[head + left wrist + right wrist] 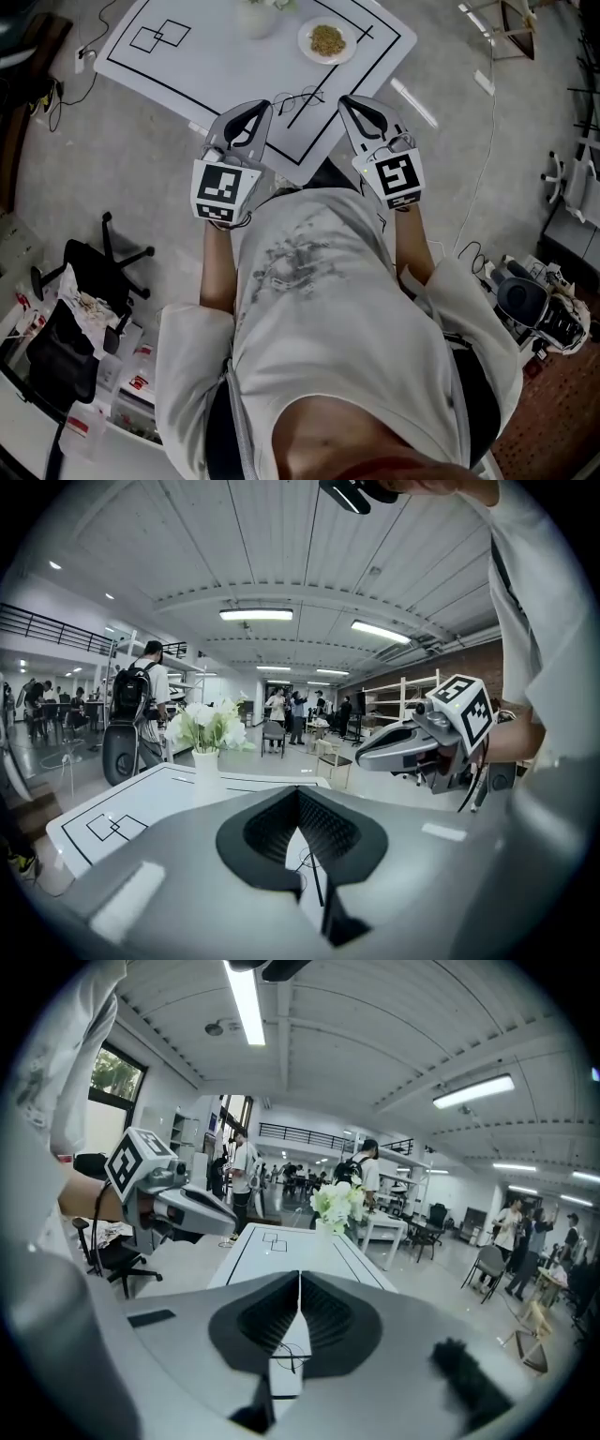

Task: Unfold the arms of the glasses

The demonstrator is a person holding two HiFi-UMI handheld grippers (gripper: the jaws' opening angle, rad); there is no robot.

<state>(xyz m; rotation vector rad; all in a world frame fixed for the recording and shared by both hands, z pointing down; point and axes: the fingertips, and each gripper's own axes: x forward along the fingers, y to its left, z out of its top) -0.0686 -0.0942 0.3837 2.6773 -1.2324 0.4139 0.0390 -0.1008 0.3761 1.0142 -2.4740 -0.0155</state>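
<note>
Head view: we hold the left gripper [263, 106] and right gripper [345, 100] over the white table's [225, 66] near edge, each with its jaws pressed tip to tip on nothing. Between them on the table lie the glasses [298, 97], too thin to show whether their arms are folded. Beyond sits a plate [303, 39]. A vase [255, 19] is cut off at the top.

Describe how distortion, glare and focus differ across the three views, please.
Head view: even light, little glare, the thin glasses faint on the white table. Left gripper view: fisheye bending, dark round border, bright ceiling lamp, left gripper close and soft. Right gripper view: same fisheye, a lamp strip blown out, right gripper soft.
</note>
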